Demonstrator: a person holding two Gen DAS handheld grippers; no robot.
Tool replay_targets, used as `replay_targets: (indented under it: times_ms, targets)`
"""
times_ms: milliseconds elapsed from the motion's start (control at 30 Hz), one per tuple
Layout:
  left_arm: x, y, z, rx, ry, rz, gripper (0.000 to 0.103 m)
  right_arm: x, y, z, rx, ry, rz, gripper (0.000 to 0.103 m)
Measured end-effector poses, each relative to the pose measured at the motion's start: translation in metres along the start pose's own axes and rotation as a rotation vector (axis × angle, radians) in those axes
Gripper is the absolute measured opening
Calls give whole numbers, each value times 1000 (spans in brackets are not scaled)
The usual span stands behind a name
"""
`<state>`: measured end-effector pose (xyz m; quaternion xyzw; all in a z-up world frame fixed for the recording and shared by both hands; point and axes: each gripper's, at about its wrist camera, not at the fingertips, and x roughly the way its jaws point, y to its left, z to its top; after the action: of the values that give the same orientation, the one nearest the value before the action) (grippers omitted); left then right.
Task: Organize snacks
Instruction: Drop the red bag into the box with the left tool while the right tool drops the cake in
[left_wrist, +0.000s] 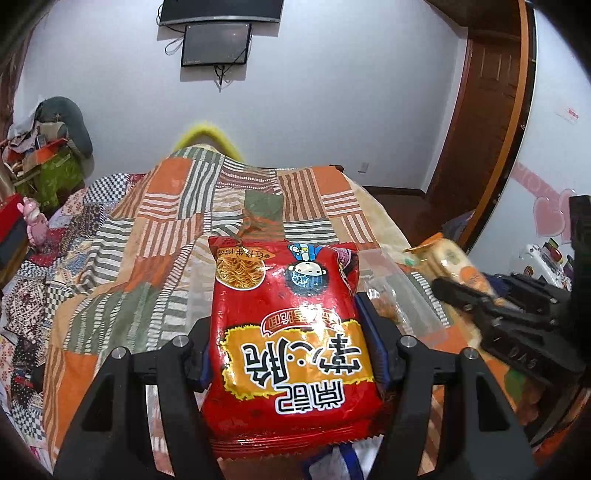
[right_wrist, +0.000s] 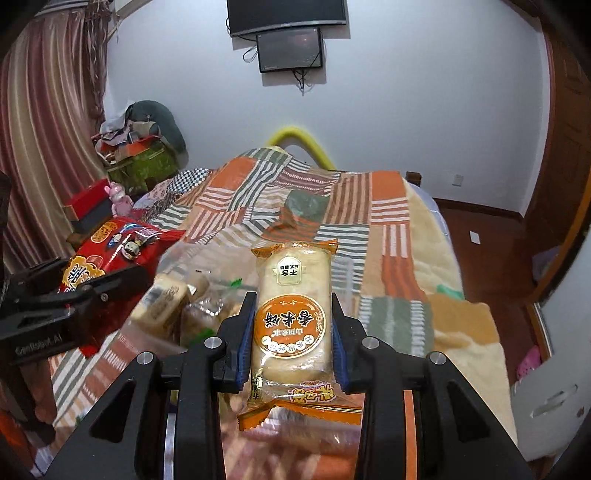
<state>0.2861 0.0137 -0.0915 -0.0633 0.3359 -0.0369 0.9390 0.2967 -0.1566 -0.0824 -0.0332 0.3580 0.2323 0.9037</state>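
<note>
The red noodle-snack packet (left_wrist: 291, 343) is clamped between the fingers of the left gripper (left_wrist: 291, 350) and held above the patchwork bedspread (left_wrist: 147, 229). The orange rice-cracker packet (right_wrist: 293, 314) is clamped in the right gripper (right_wrist: 293, 332), also raised over the bed. Further wrapped snacks (right_wrist: 173, 299) are seen between the two grippers.

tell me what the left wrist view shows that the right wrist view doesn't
Only the left wrist view shows the full printed front of the red noodle snack packet clamped in the left gripper, plus pink heart decorations on the right.

Only the right wrist view shows the striped curtain and the orange-labelled rice cake packet face-on in the right gripper.

Both show the patchwork blanket, the wall-mounted screen, both packets and each other's gripper.
</note>
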Motion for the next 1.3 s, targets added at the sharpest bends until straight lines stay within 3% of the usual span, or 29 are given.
replay_targets:
  times_ms: [333, 633, 833, 1033, 1167, 1300]
  targets:
    - [57, 3, 10, -22, 84, -32, 63, 46, 5, 1, -15, 87, -6, 32]
    - [77, -1, 8, -9, 119, -24, 63, 60, 3, 0, -25, 134, 2, 32]
    - [65, -2, 9, -6, 107, -29, 64, 49, 2, 2, -22, 127, 11, 33]
    - [29, -1, 10, -4, 66, -42, 64, 20, -1, 2, -39, 83, 5, 42]
    - [3, 2, 7, 9, 44, -34, 65, -4, -5, -3, -50, 57, 5, 50]
    - [-20, 10, -4, 14, 38, -14, 72, -19, -13, -16, -65, 52, -4, 64]
